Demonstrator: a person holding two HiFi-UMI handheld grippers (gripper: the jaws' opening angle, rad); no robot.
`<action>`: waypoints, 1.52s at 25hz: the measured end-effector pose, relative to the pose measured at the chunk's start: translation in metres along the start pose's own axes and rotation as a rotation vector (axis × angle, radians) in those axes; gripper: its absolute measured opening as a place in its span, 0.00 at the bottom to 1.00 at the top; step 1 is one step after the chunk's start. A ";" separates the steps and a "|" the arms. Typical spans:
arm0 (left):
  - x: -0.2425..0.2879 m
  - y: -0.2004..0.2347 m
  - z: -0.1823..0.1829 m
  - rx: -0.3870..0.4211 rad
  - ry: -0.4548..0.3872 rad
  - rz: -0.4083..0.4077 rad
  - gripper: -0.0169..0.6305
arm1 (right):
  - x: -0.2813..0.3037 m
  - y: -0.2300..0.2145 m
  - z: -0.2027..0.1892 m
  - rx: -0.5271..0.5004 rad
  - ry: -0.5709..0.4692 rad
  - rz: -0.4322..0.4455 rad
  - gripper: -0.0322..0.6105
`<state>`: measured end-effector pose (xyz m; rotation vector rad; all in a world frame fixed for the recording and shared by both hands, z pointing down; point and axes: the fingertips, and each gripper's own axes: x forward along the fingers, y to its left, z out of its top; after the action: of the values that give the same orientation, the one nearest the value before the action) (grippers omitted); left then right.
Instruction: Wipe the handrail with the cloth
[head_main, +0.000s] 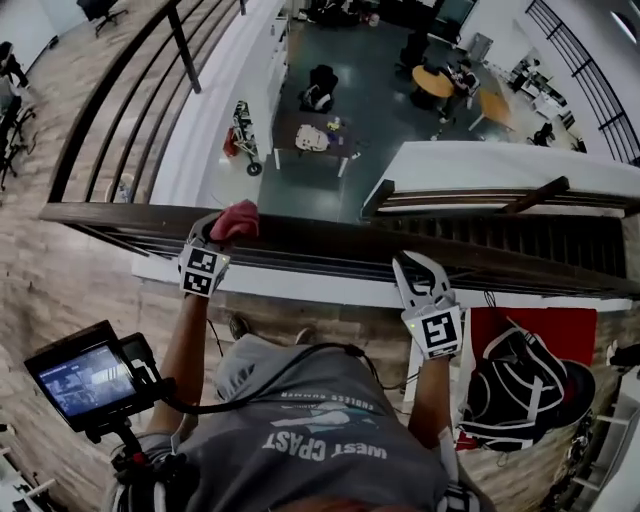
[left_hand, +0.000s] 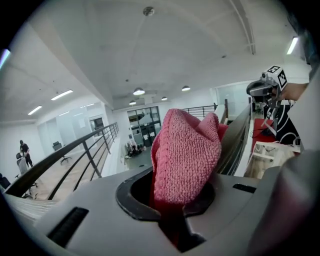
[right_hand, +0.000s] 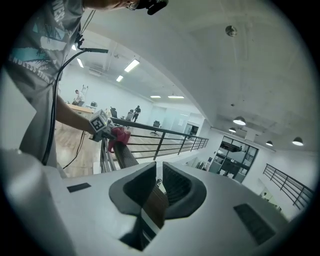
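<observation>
A dark brown handrail (head_main: 330, 240) crosses the head view from left to right, above an open drop. A pink cloth (head_main: 238, 217) lies bunched on top of it, and my left gripper (head_main: 222, 232) is shut on that cloth. In the left gripper view the cloth (left_hand: 185, 150) fills my left gripper (left_hand: 181, 192), with the handrail (left_hand: 235, 140) running away on the right. My right gripper (head_main: 415, 265) sits at the rail's near edge, further right. In its own view my right gripper (right_hand: 159, 182) has its jaws almost together, and the handrail (right_hand: 127, 157) shows beyond the thin gap.
Below the rail are thin horizontal bars (head_main: 480, 275), then a lower floor with tables and seated people (head_main: 440, 80). A black bag (head_main: 520, 380) lies on a red mat at my right. A small monitor (head_main: 85, 380) hangs at my left. Another railing (head_main: 120, 100) runs off far left.
</observation>
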<state>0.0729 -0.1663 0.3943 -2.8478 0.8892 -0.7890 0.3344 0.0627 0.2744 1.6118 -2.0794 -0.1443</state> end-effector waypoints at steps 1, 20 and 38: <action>-0.004 -0.003 -0.002 0.001 0.013 -0.004 0.10 | -0.005 0.000 -0.007 0.010 0.027 0.003 0.11; -0.013 -0.045 0.017 0.170 0.019 -0.050 0.10 | -0.020 -0.010 0.006 0.016 0.070 -0.027 0.11; -0.013 -0.106 0.014 0.255 -0.056 -0.294 0.10 | -0.042 0.063 0.034 0.045 0.093 -0.121 0.11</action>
<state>0.1251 -0.0728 0.3976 -2.7858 0.3354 -0.7781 0.2718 0.1132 0.2552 1.7383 -1.9290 -0.0624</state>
